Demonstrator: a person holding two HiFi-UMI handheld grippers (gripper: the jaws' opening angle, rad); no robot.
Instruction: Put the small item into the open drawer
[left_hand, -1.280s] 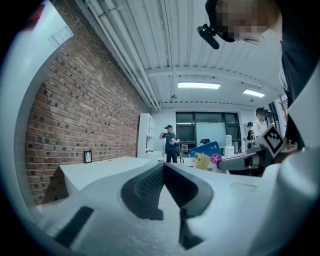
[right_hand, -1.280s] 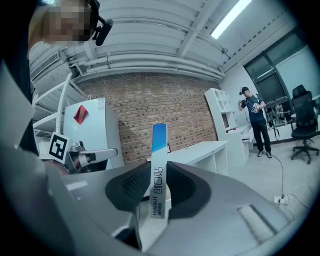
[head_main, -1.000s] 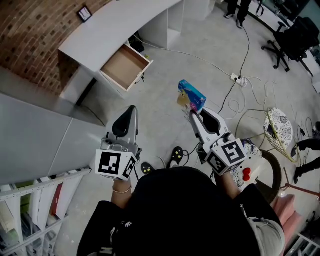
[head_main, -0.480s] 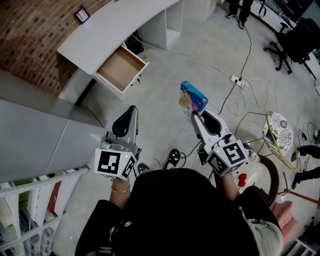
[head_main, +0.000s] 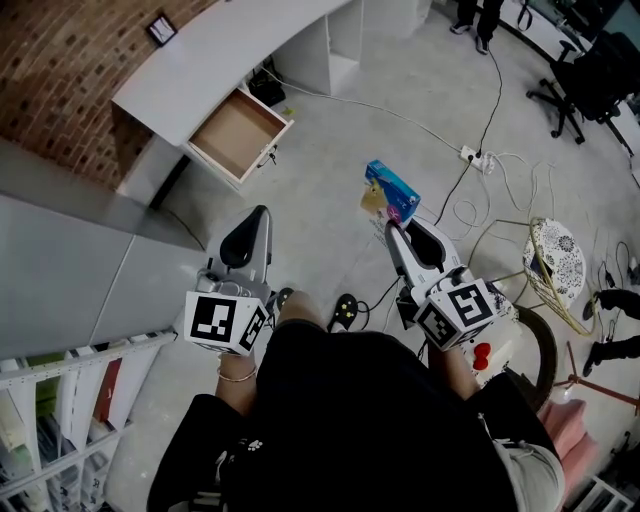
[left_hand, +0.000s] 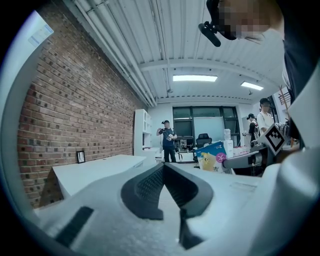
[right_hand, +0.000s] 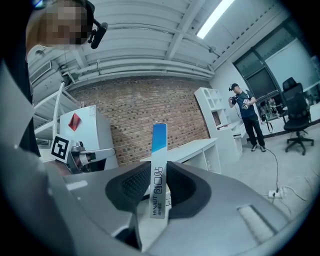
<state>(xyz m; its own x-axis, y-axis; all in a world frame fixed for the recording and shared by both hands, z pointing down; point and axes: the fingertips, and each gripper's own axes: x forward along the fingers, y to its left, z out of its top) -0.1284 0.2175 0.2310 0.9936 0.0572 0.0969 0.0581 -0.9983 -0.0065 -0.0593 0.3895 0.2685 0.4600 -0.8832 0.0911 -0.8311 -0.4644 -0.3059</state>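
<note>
Blue box (right_hand: 159, 170), HYNAUT printed on edge

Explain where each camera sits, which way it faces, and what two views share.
Head view: on the person's head, facing steeply down at the open drawer; shows torso, left gripper, right gripper.
Left gripper view: on that gripper, looking along its shut jaws toward the brick wall; person's torso at right.
Right gripper view: on that gripper, looking along jaws clamped on the blue box; person's torso at left.
Shared: both gripper views show the brick wall and white desk.
</note>
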